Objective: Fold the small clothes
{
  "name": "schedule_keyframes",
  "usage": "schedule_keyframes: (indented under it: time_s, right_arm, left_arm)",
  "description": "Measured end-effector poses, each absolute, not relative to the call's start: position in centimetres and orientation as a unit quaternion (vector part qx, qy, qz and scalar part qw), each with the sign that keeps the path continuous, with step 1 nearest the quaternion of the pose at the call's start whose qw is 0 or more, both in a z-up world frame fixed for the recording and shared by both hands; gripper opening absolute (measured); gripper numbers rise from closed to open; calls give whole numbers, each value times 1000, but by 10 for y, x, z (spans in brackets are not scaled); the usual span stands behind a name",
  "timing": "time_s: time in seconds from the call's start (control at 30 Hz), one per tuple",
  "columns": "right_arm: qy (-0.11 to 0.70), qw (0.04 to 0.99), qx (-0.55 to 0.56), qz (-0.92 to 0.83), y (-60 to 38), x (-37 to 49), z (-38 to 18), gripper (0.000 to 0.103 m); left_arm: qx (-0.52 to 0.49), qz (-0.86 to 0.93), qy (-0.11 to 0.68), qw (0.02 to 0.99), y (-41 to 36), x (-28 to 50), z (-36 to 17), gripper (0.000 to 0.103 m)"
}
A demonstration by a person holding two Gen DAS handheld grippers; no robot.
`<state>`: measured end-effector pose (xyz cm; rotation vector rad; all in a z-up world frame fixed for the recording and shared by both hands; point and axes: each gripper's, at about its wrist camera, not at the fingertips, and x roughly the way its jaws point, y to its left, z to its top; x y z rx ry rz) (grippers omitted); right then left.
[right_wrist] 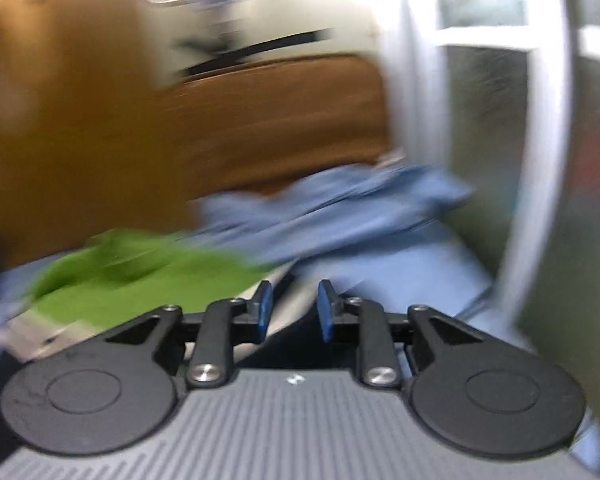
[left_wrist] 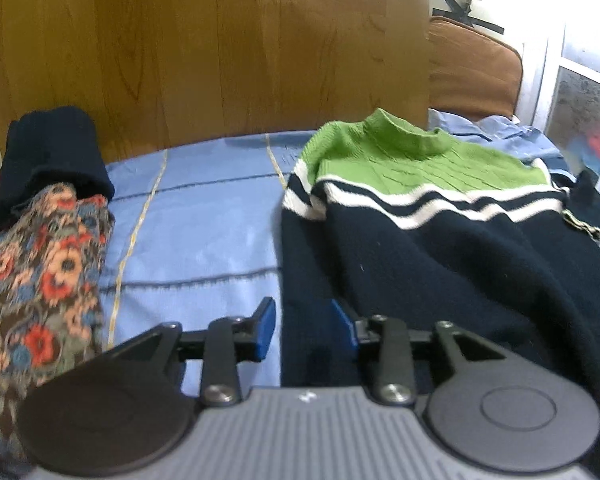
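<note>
A small knit sweater [left_wrist: 440, 216], green at the collar, white-striped across the chest and navy below, lies spread flat on the blue bedsheet [left_wrist: 204, 232], collar toward the wooden headboard [left_wrist: 220, 52]. Its sleeves appear turned in at both sides, though the right edge is partly cut off; the body has not yet been folded over. The left gripper [left_wrist: 304, 328] sits low at the sweater's near left edge, fingers parted; the navy edge lies in the gap between the blue pads [left_wrist: 266, 330], with no pinch visible. In the blurred right wrist view, the right gripper [right_wrist: 294, 308] hovers near the green shoulder area, fingers likewise apart and holding nothing that can be made out. To the left lie a floral garment [left_wrist: 40, 280] and a dark navy garment [left_wrist: 48, 156] behind it, apparently bundled or folded. A rumpled light blue cloth [right_wrist: 332, 208] lies beyond the sweater. Judged stage: folding of the sweater is partway, with the lengthwise fold remaining.
</note>
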<state>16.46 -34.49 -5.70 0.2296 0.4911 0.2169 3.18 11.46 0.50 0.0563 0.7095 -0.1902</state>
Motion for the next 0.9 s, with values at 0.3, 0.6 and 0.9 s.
schedule_keyframes:
  time_s: [0.3,0.6,0.9]
  right_arm:
    - [293,931,99,195,-294,73,-116,52]
    - [254,951,87,156,-292,32,-95,11]
    - [285,955,63,56,-318,45,-94,24]
  left_arm:
    - [-65,-161,369,913,124,-16,8,39]
    - [-72,-241,385,888,90,-43,8,15]
    - [-75,-207,359,907,109,-56,9,22]
